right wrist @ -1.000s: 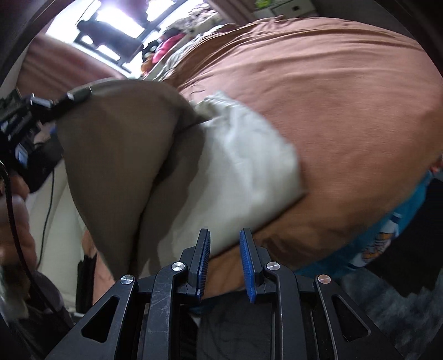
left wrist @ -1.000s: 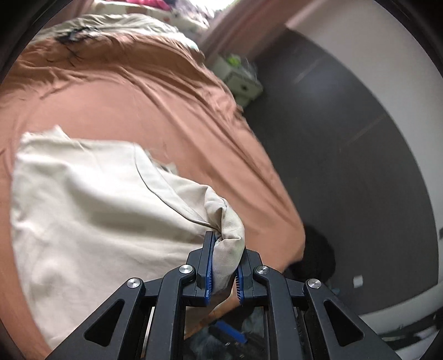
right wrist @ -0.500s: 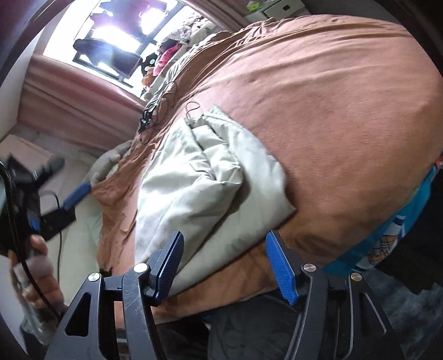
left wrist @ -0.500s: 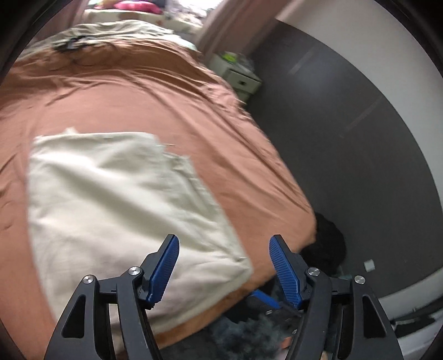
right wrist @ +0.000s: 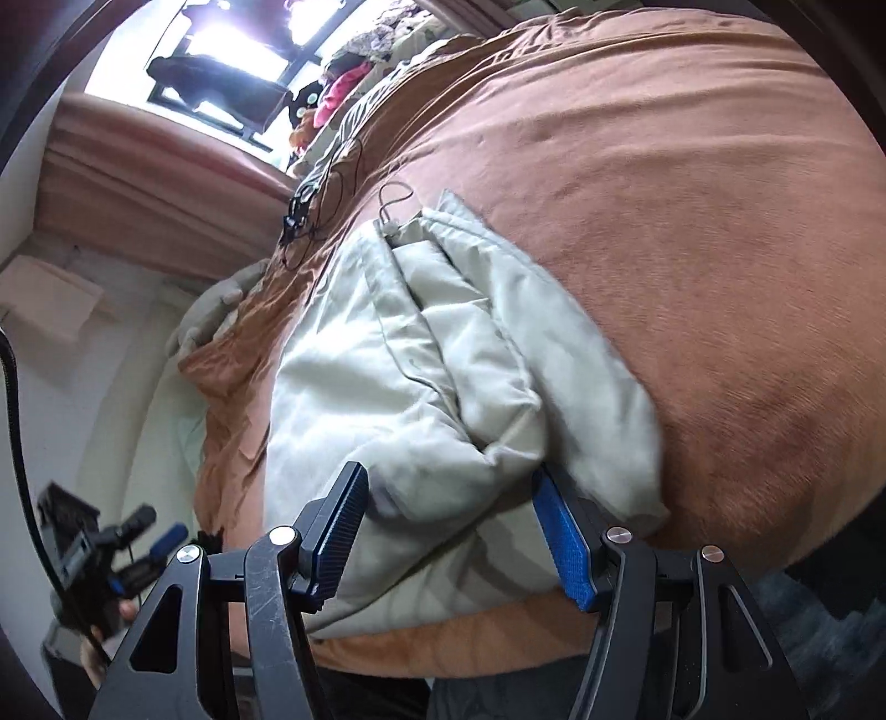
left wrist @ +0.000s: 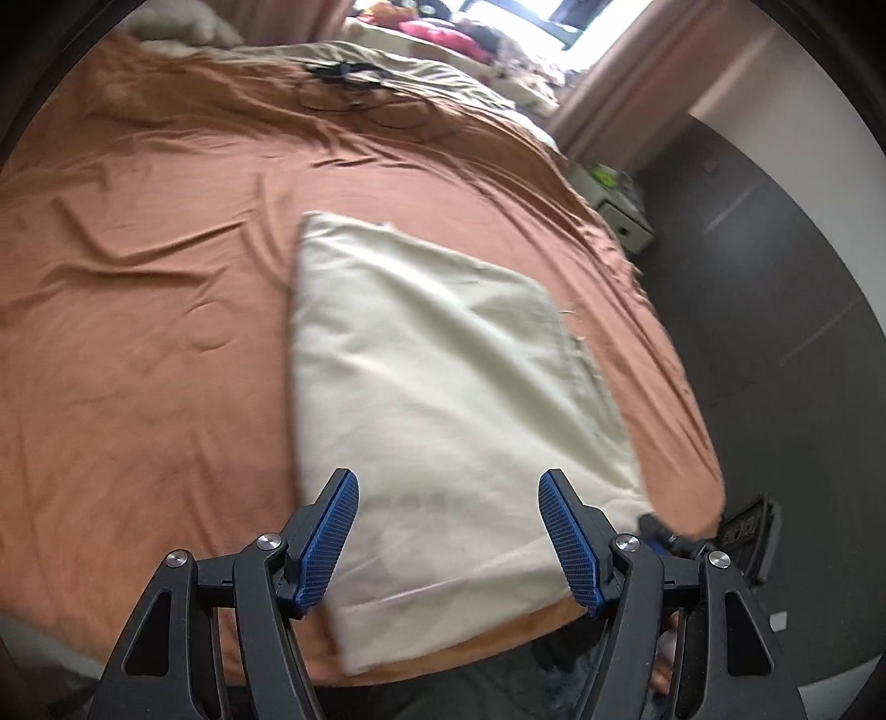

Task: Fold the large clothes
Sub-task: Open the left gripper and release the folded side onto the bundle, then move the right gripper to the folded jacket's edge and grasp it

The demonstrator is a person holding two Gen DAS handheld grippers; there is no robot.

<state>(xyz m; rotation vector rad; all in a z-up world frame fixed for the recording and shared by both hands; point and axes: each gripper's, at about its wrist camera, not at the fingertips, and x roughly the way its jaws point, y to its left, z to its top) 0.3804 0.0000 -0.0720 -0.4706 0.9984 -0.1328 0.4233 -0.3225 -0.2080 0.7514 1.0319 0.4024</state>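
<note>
A cream garment (left wrist: 443,387) lies folded in a rough rectangle on the orange-brown bed sheet (left wrist: 138,332), near the bed's front edge. My left gripper (left wrist: 447,482) hovers over its near end, open, with nothing between the blue pads. In the right wrist view the same garment (right wrist: 443,387) shows layered folds and a bulging flap. My right gripper (right wrist: 448,476) is open just above its near edge, the pads clear of the cloth. At the lower left of that view a hand holds the left gripper (right wrist: 127,548).
Black cables (left wrist: 354,83) lie on the far part of the bed. Piled clothes (left wrist: 443,39) sit by the window. A white nightstand (left wrist: 614,205) stands at the bed's right, beside dark floor (left wrist: 775,277). The sheet (right wrist: 692,221) stretches wide to the right.
The left gripper let go of the bunched garment corner and opened wide, then swung sideways along the bed's edge. The right gripper opened too. The lifted cloth dropped and now lies folded.
</note>
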